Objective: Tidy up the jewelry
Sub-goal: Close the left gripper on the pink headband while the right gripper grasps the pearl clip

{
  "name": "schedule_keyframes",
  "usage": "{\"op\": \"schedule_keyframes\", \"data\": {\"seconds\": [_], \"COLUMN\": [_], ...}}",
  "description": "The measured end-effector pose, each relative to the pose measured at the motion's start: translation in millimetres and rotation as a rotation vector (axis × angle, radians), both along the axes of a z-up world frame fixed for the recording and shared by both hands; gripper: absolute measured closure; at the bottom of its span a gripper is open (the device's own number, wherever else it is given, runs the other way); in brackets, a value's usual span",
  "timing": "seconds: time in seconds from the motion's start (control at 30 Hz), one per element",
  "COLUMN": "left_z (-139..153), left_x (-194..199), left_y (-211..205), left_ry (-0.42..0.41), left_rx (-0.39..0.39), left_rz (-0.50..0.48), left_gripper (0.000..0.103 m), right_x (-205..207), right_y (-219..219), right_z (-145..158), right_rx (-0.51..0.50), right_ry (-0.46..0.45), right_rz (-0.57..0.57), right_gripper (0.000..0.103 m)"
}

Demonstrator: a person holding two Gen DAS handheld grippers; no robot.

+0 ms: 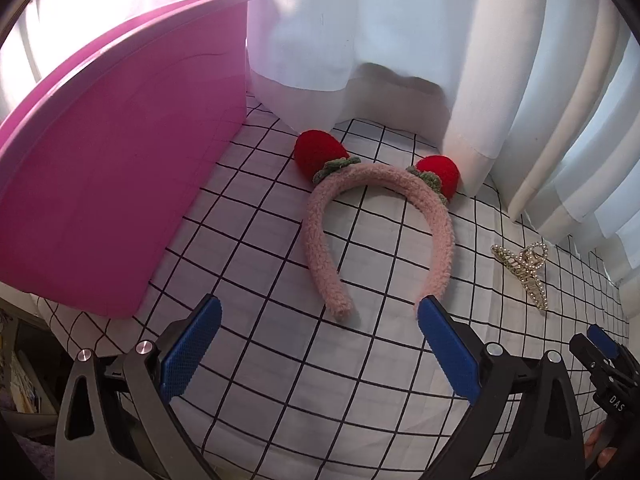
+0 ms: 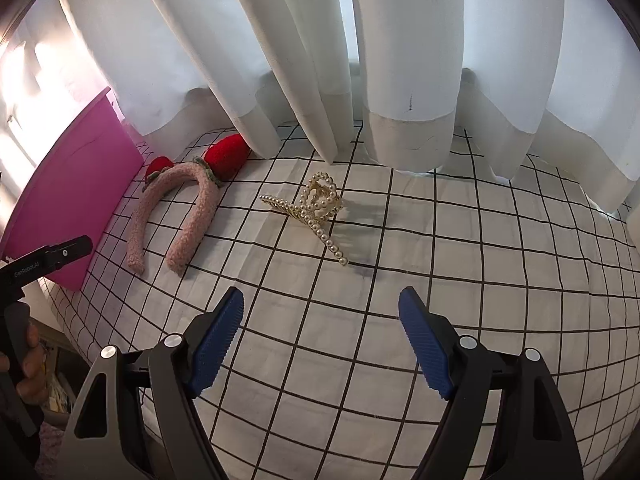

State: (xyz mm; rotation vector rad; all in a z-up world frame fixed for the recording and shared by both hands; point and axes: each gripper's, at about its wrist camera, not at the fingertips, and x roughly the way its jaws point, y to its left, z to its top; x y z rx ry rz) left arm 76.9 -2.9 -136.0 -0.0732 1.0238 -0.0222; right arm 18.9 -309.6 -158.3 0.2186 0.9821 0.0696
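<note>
My right gripper (image 2: pixel 320 312) hangs with jaws wide and nothing between them, above the checked cloth (image 2: pixel 440 280). Ahead lies the pearl hair claw (image 2: pixel 316 208), its long beaded arm running diagonally toward me and to the right. My left gripper (image 1: pixel 320 320), likewise agape and empty, faces the fuzzy pink headband (image 1: pixel 376 224), whose arch points away toward the curtain (image 1: pixel 400 40), both ends toward me. The pink box (image 1: pixel 112 160) stands left.

White curtains (image 2: pixel 408 80) hang down onto a black-gridded white cloth (image 2: pixel 460 280).
</note>
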Motion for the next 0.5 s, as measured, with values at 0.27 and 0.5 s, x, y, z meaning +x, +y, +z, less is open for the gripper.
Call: {"op": "schedule_keyframes", "data": {"seconds": [0.27, 0.5], "left_z": [-47.0, -61.1], "left_x": [41.6, 60.6], "left_y": [-6.2, -4.5], "left_ry": [0.008, 0.025], "left_rx": [0.008, 0.029], "left_rz": [-0.005, -0.005], "left_gripper": [0.006, 0.006], "right_x": [40.1, 61.3], "right_y": [8.0, 11.5], "right_z": [-32.9, -44.3], "right_rx": [-0.050, -0.074], "right_ry": [0.002, 0.008], "right_rz": [0.025, 0.048], "right_gripper": [0.027, 0.027]}}
